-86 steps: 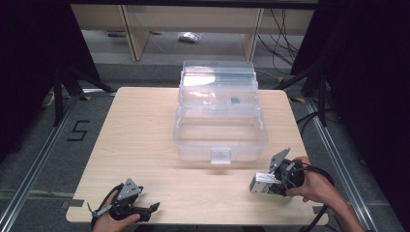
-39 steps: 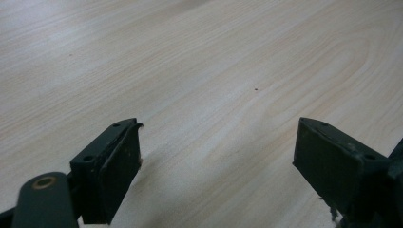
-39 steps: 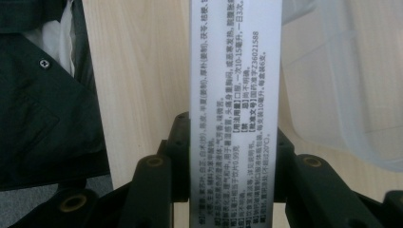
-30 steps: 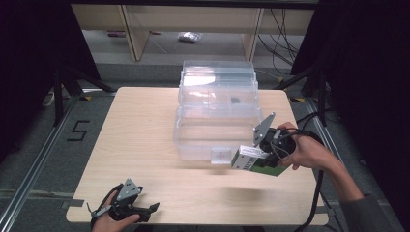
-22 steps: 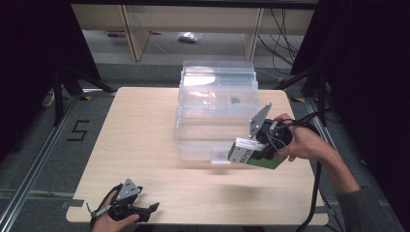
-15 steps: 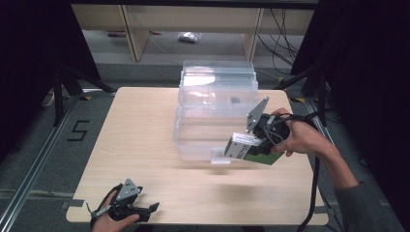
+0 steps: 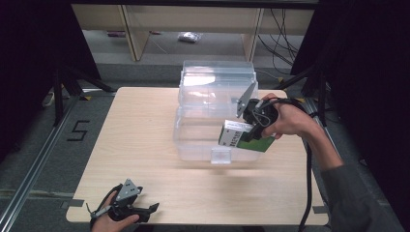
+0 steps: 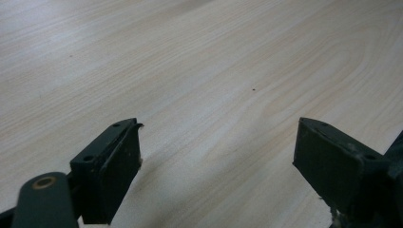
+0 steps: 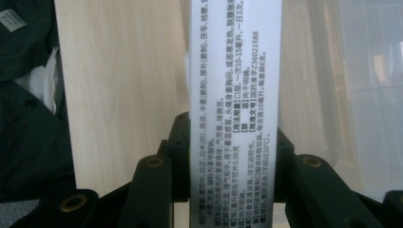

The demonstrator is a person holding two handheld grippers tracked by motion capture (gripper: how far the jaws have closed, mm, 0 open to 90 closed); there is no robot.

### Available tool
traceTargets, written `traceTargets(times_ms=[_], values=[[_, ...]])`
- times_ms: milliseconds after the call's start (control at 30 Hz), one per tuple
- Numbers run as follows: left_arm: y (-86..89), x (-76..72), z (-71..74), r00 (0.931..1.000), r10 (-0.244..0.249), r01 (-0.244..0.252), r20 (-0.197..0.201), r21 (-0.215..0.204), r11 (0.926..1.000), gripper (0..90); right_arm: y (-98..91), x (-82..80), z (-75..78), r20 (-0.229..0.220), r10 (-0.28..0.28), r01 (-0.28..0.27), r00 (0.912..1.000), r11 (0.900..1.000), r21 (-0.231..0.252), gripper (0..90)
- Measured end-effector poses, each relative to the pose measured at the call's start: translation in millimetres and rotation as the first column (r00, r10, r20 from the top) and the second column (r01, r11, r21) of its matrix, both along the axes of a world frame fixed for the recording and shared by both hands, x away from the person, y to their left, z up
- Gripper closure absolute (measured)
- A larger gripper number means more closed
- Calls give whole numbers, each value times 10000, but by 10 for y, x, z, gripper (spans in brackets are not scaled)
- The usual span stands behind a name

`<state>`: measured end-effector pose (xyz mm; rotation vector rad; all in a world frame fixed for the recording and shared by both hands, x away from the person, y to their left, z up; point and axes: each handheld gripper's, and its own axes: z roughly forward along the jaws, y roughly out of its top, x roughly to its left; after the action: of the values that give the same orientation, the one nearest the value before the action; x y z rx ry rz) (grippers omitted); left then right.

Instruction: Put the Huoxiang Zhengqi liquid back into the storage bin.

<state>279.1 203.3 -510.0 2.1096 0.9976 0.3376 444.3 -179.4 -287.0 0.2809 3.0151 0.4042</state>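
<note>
Right tongs (image 7: 245, 134) clamped on green-and-white medicine box (image 7: 240, 136), lifted from desk (image 7: 140, 125) to clear plastic bin (image 7: 212, 121); probably placing it inside; left tongs (image 7: 147, 209) rested apart.

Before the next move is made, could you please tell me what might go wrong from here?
1. The right tool pinches the green and white box only across its narrow printed side, so it may twist or slip.
2. The box hangs over the clear container's front right rim; lowered carelessly, it could catch the wall.
3. The left tool rests open by the table edge.
</note>
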Motion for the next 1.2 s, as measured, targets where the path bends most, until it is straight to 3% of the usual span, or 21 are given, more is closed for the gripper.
traceTargets(times_ms=[67,267,333,500,800,933,1000,1200], values=[[0,-1,0,10000,8,-8,0,-26,10000,154,23,91,-14,50,258,-258,9997,9997,44,648],[-4,-7,-2,10000,46,-45,18,-123,9999,154,17,322,-73,-13,96,-96,10000,9999,-65,648],[0,-7,-6,10000,40,-39,46,-210,9998,154,-8,455,-161,-66,115,-116,9999,9999,-102,648],[2,-9,-3,10000,46,-45,24,-174,9998,154,-15,603,-310,-114,84,-86,9999,9999,-120,648],[11,-14,5,10000,9,-9,38,-158,9999,153,-33,762,-480,-214,-160,150,9996,9988,-461,648],[5,-16,5,10000,64,-63,55,-185,9998,153,-25,822,-566,-50,427,-428,9991,9980,-475,648],[2,-18,0,10000,68,-66,70,-218,9997,154,-27,809,-623,-309,124,-140,9994,9985,-524,648],[4,-13,-5,10000,47,-46,47,-230,9997,154,-16,841,-723,-427,6,-40,9991,9968,-793,648]])
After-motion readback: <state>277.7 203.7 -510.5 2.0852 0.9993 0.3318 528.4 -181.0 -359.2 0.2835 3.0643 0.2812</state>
